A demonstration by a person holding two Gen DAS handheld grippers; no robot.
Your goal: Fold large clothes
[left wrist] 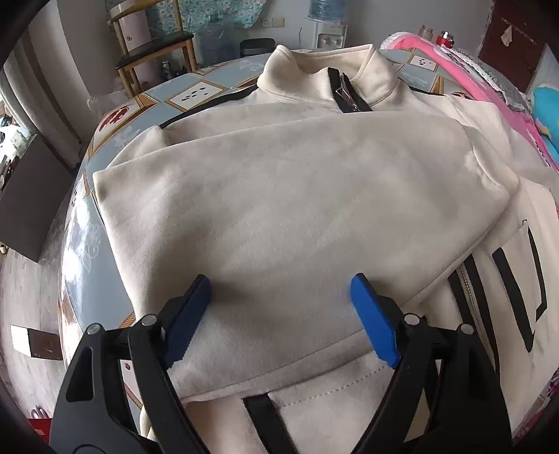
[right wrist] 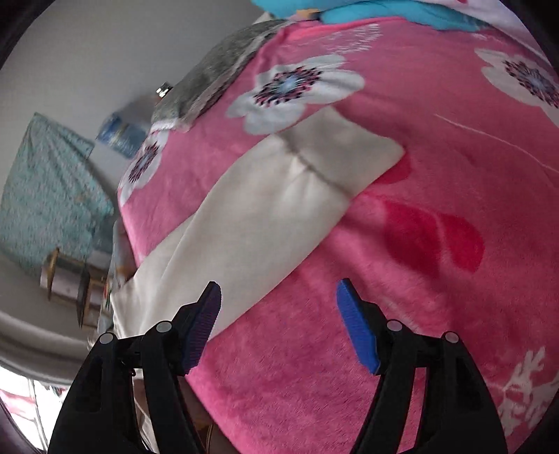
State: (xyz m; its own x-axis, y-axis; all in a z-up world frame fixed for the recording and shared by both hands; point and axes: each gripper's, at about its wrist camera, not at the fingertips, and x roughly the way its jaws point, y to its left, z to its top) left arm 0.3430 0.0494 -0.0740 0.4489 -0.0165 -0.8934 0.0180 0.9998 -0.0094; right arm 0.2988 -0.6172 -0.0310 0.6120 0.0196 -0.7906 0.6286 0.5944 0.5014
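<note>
blue-padded fingers of the left gripper (left wrist: 281, 316) stand wide apart, nothing between them, hovering low over the folded-in sleeve (left wrist: 279, 216) of a cream zip-up jacket (left wrist: 314, 167). whether the pads touch the cloth cannot be told. left of the jacket, the patterned blue table cover (left wrist: 195, 94) shows, and beyond it a wooden chair (left wrist: 153, 56) against the wall. the jacket lies front side up on the table, collar (left wrist: 325, 77) far from the camera, black zipper (left wrist: 346, 94) at the neck partly open. the sleeve lies across the chest from the left edge toward the right. black trim strips (left wrist: 265, 415) show near the hem, between the fingers. at right, black printed marks (left wrist: 520, 279) show on the jacket body, and a pink blanket (left wrist: 489, 90) lies just beside it. in the right wrist view, the right gripper (right wrist: 279, 317) is likewise spread apart and holds nothing. the jacket's other sleeve (right wrist: 251, 216) runs from the lower left up toward centre, lying flat on the pink floral blanket (right wrist: 401, 297), its cuff (right wrist: 353, 153) at the far end. the left finger pad (right wrist: 202, 328) sits over this sleeve's edge; contact cannot be told. a turquoise item (right wrist: 384, 10) lies at the blanket's top edge.
</note>
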